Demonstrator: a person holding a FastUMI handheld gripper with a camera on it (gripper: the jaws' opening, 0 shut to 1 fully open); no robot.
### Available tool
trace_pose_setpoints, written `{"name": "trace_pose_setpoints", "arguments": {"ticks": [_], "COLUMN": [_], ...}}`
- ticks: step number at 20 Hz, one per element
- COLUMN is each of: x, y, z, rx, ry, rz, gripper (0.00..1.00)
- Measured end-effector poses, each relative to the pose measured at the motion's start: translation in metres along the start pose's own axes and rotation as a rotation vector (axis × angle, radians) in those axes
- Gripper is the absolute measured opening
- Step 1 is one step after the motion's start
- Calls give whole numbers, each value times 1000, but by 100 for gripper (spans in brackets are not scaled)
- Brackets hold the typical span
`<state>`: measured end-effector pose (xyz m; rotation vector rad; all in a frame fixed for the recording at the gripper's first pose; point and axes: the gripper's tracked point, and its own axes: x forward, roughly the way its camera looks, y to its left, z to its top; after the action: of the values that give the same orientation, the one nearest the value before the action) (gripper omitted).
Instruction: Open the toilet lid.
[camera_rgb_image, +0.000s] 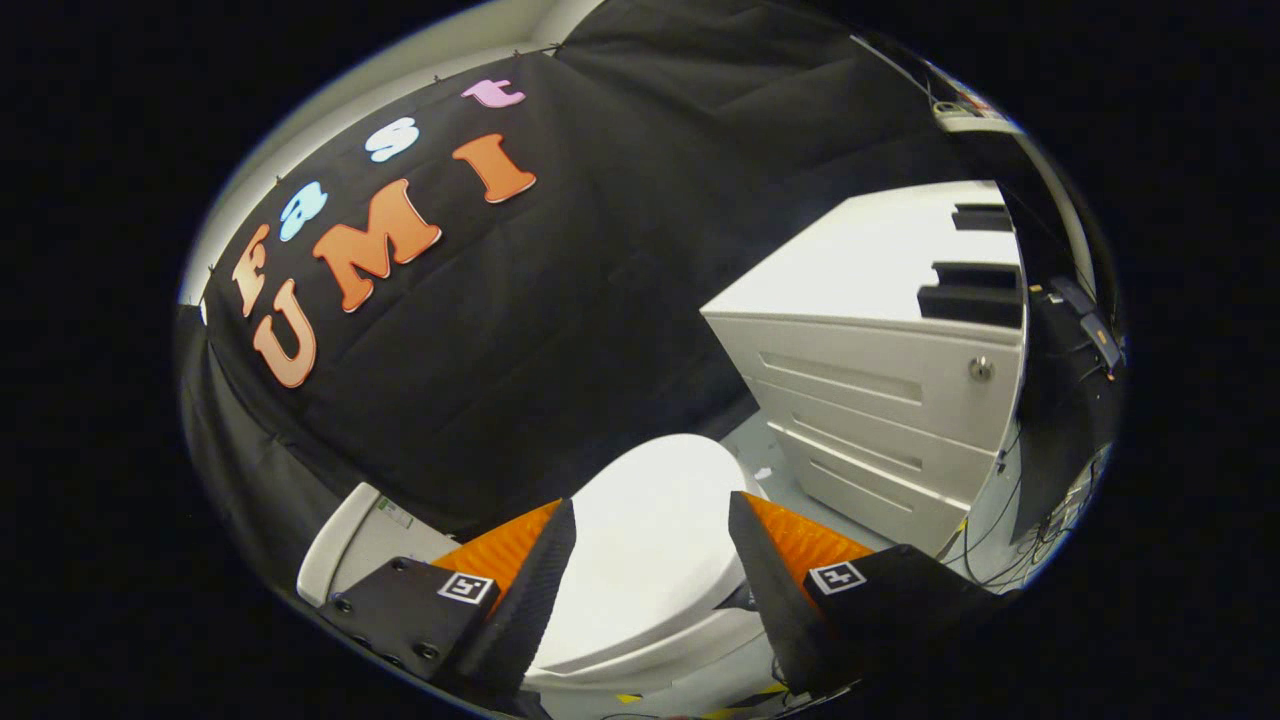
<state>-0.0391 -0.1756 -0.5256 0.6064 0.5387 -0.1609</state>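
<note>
A white toilet stands just ahead of my gripper (652, 505), its lid (650, 540) lying flat and closed over the bowl. The lid shows in the gap between my two fingers, below and beyond them, with no contact that I can see. The white tank (350, 545) sits behind the lid, against the black cloth wall, partly hidden by the left finger (535, 580). My gripper is open, with nothing held between the fingers. The view is tilted.
A white drawer cabinet (880, 400) with a round lock stands to the right of the toilet, close to its bowl. Cables trail over the pale floor (1000, 540) beside the cabinet. Black cloth (600, 300) hangs behind the toilet.
</note>
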Motion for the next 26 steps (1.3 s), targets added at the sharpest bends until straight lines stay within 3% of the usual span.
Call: {"name": "trace_pose_setpoints", "arguments": {"ticks": [10,12,17,20,22,24,26], "x": [38,47,64,71,75,73,75], "y": [-94,-109,-115,-108,-114,-112,-114], "z": [-106,-119,-137,-141,-146,-143,-142], "rx": [247,281,455,534,550,619,666], "ry": [175,192,228,242,262,231,210], "rz": [-67,-91,-47,3,-7,-4,7], "gripper": [96,83,45,41,40,15,14]}}
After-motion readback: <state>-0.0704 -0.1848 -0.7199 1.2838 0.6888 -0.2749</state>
